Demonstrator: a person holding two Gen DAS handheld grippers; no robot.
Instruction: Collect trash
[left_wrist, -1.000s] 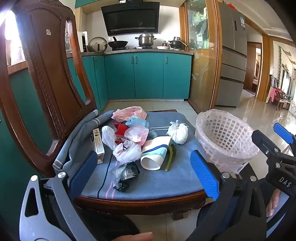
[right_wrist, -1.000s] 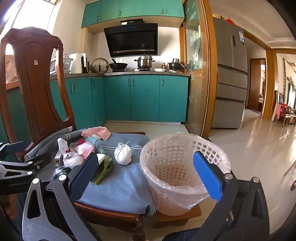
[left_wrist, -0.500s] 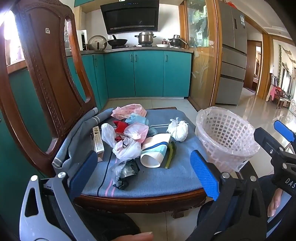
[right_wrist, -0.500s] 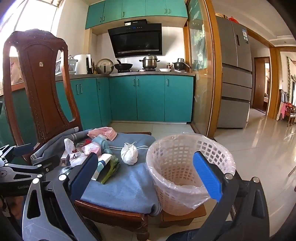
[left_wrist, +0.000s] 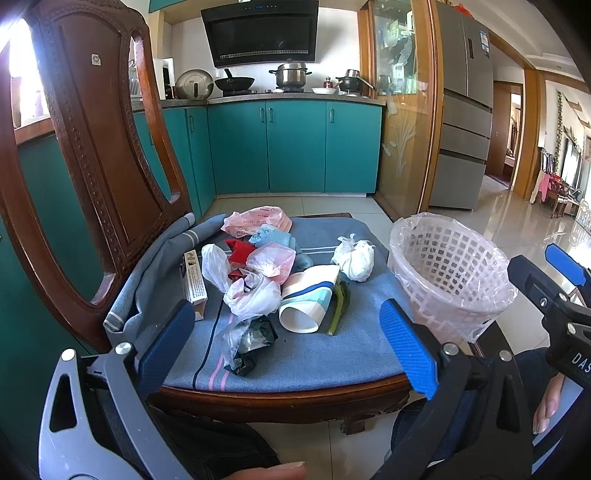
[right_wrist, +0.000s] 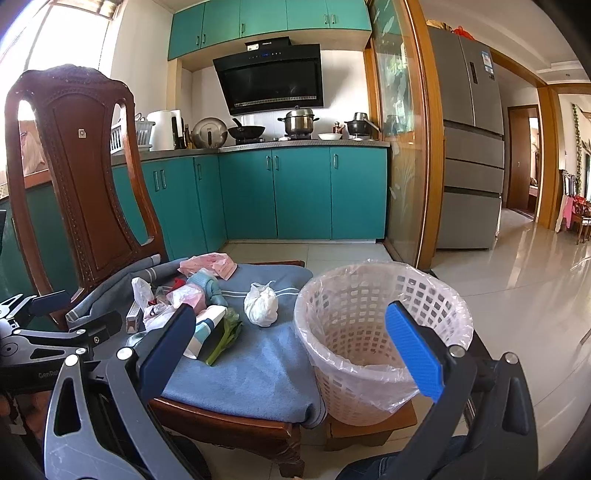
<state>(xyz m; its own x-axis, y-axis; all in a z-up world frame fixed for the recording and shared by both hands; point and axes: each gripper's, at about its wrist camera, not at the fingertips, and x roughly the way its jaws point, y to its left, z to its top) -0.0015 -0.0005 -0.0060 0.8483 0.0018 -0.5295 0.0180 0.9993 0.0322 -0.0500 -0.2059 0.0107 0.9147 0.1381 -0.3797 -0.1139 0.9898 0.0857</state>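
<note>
Awaiting collection, crumpled plastic bags and a paper cup (left_wrist: 308, 299) litter the blue-cushioned wooden chair (left_wrist: 295, 354); left tongs (left_wrist: 286, 347) and right tongs (right_wrist: 291, 345) gape wide, empty; lined white lattice bin (right_wrist: 384, 332) apparently unfilled.

The chair back (left_wrist: 92, 155) runs off the frame at 11 o'clock in the left wrist view. The black wrapper (left_wrist: 251, 343) lies partly under a clear bag (left_wrist: 255, 291), and print on the small carton (left_wrist: 194, 282) is too small to read. In the right wrist view the basket (right_wrist: 369, 332) floor is blurred behind its liner.
</note>
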